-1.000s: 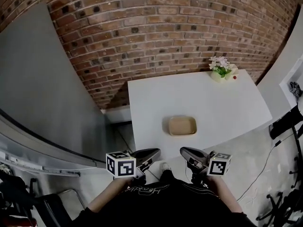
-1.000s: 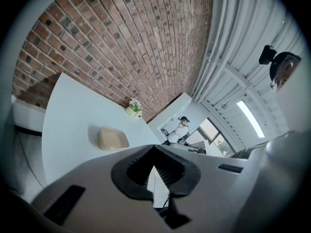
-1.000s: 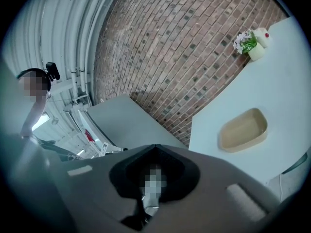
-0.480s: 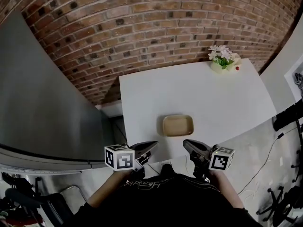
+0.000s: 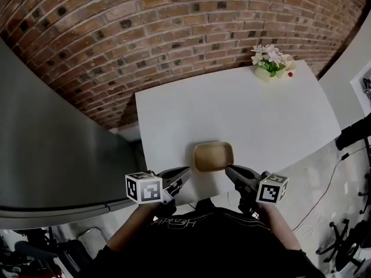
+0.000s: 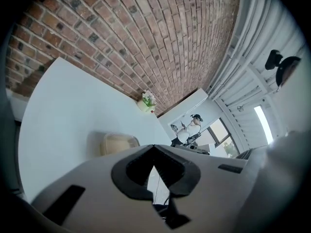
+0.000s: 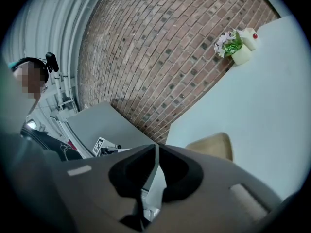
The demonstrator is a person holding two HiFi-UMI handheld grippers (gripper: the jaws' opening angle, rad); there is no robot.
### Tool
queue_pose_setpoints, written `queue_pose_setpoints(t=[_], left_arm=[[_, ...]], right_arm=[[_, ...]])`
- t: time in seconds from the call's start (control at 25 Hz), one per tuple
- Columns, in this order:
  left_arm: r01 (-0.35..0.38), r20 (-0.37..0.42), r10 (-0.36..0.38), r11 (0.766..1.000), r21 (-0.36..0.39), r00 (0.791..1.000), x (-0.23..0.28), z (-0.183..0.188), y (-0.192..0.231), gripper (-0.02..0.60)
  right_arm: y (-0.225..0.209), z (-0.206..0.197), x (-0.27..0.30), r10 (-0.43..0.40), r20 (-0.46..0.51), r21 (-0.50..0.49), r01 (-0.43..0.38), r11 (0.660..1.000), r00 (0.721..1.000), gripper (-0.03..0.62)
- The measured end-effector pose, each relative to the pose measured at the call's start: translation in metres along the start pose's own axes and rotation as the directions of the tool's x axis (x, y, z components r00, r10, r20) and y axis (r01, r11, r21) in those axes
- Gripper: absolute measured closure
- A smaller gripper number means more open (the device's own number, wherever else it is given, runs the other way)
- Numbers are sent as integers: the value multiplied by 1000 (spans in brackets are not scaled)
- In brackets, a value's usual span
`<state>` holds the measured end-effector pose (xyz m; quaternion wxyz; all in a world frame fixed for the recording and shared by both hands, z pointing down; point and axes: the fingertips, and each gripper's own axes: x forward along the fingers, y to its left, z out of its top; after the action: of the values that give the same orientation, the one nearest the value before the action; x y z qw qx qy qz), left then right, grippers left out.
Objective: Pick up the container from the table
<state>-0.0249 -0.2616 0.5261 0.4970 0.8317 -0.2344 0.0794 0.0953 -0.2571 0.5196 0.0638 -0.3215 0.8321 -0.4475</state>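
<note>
Tan and shallow, the container (image 5: 213,156) sits on the white table (image 5: 261,114) close to its near edge, in the gap ahead of the two grippers and touched by neither. The left gripper (image 5: 184,171) is held low in front of the person's torso, its marker cube turned outward. Its nose is angled inward and slightly down, so its tip ends just short of the container's near left corner. The right gripper (image 5: 231,170) mirrors it from the other side, pointing inward toward the near right corner. Both forearms come up from the bottom of the head view, the left forearm (image 5: 128,237) and the right forearm (image 5: 283,233) spread apart with the wrists converging. In the left gripper view the left gripper's (image 6: 154,147) jaws meet at their tips with nothing between them, and the container (image 6: 118,143) lies just beyond, a little to the left. In the right gripper view the right gripper's (image 7: 155,147) jaws have just been opening and stand a sliver apart, empty, with the container (image 7: 212,145) just past them on the right. Far beyond both tips a flower pot (image 5: 268,68) stands at the table's far corner against the brick wall (image 5: 174,33).
</note>
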Motion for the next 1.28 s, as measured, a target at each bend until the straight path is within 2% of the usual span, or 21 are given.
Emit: queue_pose_setpoints(t=[0.4, 0.52, 0.68, 0.92, 1.28], left_arm=[[-33, -6, 32, 998, -58, 999, 15, 9, 27, 577], [-42, -13, 41, 997, -71, 999, 17, 8, 33, 577], [-54, -18, 53, 995, -85, 998, 17, 8, 42, 577], [-57, -15, 56, 993, -103, 998, 21, 7, 50, 577], [-72, -9, 72, 989, -129, 997, 18, 5, 61, 577]], right_arm=[[-55, 6, 3, -126, -34, 21, 127, 992, 991, 520], [-76, 7, 2, -174, -43, 27, 175, 984, 984, 510], [-98, 7, 4, -224, -50, 42, 227, 973, 973, 464], [-135, 8, -1, -309, -57, 46, 312, 949, 949, 462], [-157, -7, 4, -322, -83, 112, 330, 937, 943, 461]])
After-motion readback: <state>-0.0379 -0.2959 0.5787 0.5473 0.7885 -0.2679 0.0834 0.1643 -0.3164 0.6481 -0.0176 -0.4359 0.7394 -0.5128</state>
